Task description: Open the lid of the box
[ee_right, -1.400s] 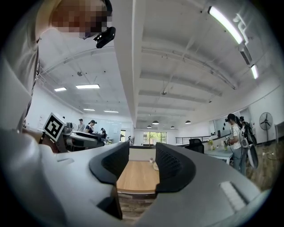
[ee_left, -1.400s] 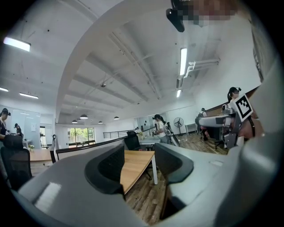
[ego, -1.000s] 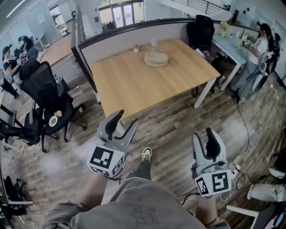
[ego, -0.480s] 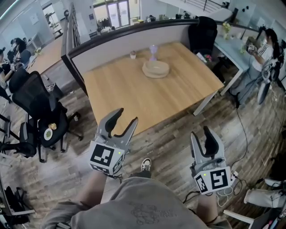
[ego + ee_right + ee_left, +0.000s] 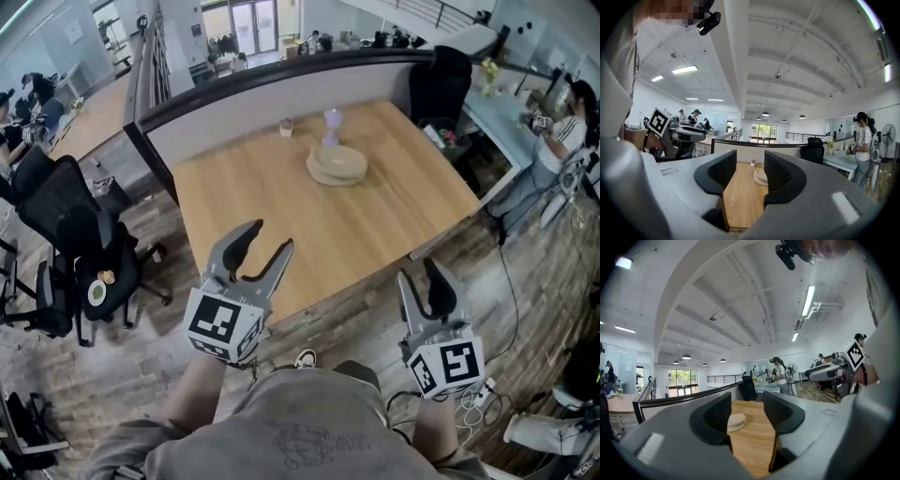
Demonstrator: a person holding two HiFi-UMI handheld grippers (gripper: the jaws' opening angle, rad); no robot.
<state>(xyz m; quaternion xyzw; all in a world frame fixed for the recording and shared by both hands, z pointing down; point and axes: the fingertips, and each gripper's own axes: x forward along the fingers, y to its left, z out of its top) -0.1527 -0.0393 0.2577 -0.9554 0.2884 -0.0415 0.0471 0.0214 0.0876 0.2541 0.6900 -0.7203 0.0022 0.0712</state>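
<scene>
- The left hand-held gripper is released: its own view shows the jaws standing apart with nothing between them.
- The right hand-held gripper is also released, with its jaws parted on empty air.
- Each carries a cube with black-and-white square markers, one on the left and one on the right. They show patterns only, no letters.
- The round, pale wooden box sits toward the far side of the wooden surface, well apart from both grippers. Its lid lies flat on top.
- Just behind the box stands a small purplish object, with a small pot to its left, near the grey partition.
- A faint print on the person's shirt is too blurred to read.
- A black office chair stands left of the surface.
</scene>
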